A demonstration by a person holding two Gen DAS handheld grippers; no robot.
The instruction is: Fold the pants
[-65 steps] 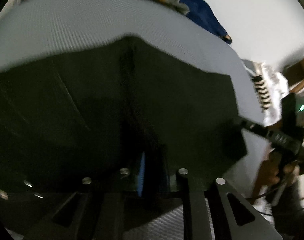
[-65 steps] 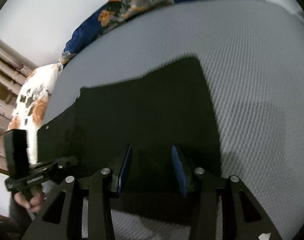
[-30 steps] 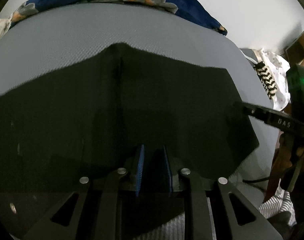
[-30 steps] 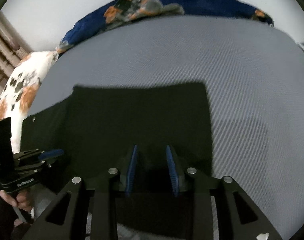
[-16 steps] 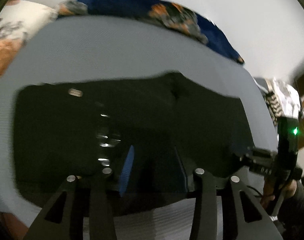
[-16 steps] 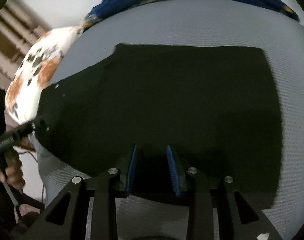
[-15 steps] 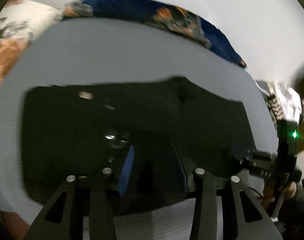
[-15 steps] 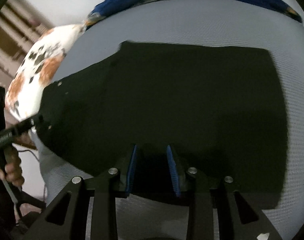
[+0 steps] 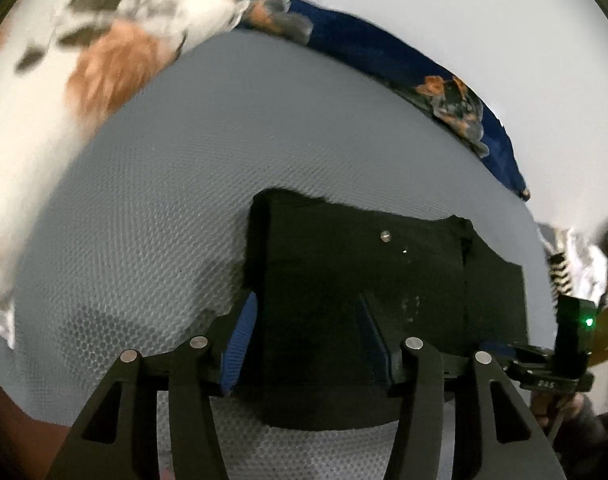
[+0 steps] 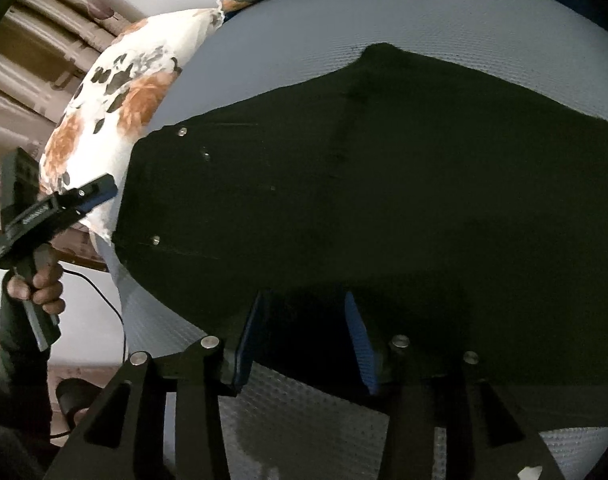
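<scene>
while one pair of black pants [image 10: 383,184] lies flat on the grey textured bed [image 9: 164,240], i see both jaws opening over it: left hand-held gripper [image 9: 307,332], right hand-held gripper [image 10: 304,336]. one floral pillow [image 10: 116,100] sits beside.

The pants [image 10: 383,184] lie flat on the bed [image 10: 288,36]. A pillow [image 10: 116,92] sits beside the waistband end at the left, and a blanket [image 9: 391,60] lies behind along the bed's far edge.
</scene>
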